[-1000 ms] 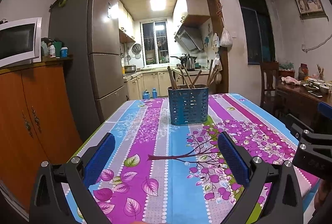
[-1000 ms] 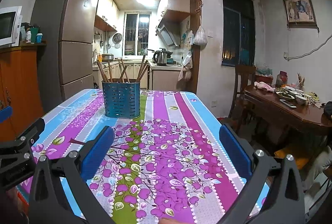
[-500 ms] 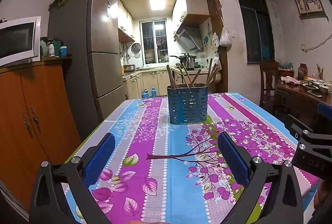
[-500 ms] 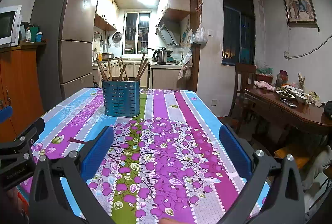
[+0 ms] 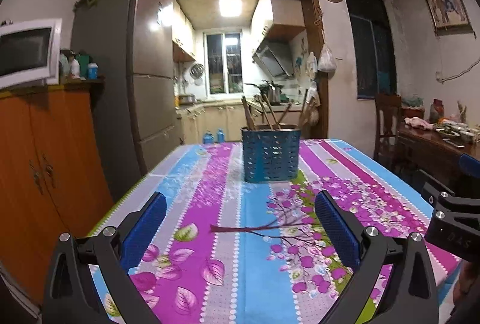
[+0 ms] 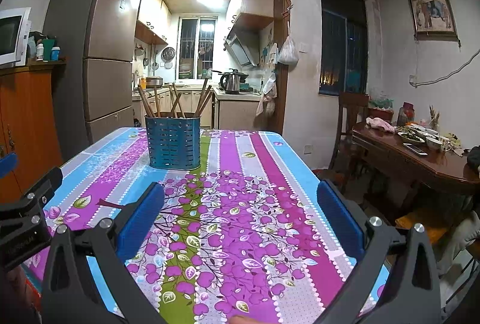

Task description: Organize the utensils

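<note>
A blue perforated utensil holder point(image 5: 271, 155) stands upright at the far middle of the flowered tablecloth point(image 5: 228, 234); it also shows in the right wrist view point(image 6: 173, 143). Several wooden chopsticks point(image 5: 267, 114) stick out of it, leaning apart point(image 6: 175, 100). My left gripper point(image 5: 240, 207) is open and empty above the near part of the table. My right gripper point(image 6: 240, 199) is open and empty, to the right of the left one. Each gripper's body shows at the edge of the other's view.
An orange cabinet point(image 5: 39, 174) with a microwave point(image 5: 27, 52) stands left of the table, then a tall fridge point(image 5: 132, 78). A dark wooden side table point(image 6: 420, 159) with dishes and a chair point(image 6: 348, 126) stand to the right. The kitchen doorway lies behind the table.
Both grippers have drifted slightly back and up from the table; the holder sits a little higher in both views. Jaws stay open.
</note>
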Demonstrator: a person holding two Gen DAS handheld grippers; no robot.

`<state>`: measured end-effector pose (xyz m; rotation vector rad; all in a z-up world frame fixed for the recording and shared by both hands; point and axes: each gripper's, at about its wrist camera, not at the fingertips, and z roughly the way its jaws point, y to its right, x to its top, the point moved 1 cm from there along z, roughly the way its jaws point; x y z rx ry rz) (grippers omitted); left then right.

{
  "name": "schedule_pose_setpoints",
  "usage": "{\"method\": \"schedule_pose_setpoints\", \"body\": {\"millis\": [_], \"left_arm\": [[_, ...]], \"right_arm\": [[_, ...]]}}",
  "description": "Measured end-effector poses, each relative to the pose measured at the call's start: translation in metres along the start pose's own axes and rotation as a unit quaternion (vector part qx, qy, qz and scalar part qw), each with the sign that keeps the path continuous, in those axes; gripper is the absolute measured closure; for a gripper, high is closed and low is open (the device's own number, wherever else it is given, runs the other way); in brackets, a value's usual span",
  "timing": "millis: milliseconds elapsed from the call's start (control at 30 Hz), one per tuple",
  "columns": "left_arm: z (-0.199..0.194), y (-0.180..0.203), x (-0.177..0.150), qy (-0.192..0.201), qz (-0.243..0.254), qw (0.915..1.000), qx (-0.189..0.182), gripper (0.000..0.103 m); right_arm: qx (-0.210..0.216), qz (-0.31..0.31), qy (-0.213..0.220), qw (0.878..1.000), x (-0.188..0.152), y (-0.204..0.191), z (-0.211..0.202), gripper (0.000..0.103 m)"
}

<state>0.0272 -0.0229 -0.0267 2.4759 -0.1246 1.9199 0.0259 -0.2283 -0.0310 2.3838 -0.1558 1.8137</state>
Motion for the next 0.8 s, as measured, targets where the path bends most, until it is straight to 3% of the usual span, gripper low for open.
{"method": "schedule_pose_setpoints", "body": {"millis": [200, 800], "left_arm": [[-0.0019, -0.001, 0.0018, 0.004, -0.005, 0.9998, -0.018, 0.004], [-0.0018, 0.0046, 0.0015, 0.004, 0.024, 0.9993, 0.029, 0.004]], "right_arm": [[0.0, 0.0, 0.0, 1.0, -0.001, 0.0006, 0.0006, 0.005], [-0.005, 0.006, 0.007, 1.0, 0.0011, 0.0013, -0.0032, 0.005]]}}
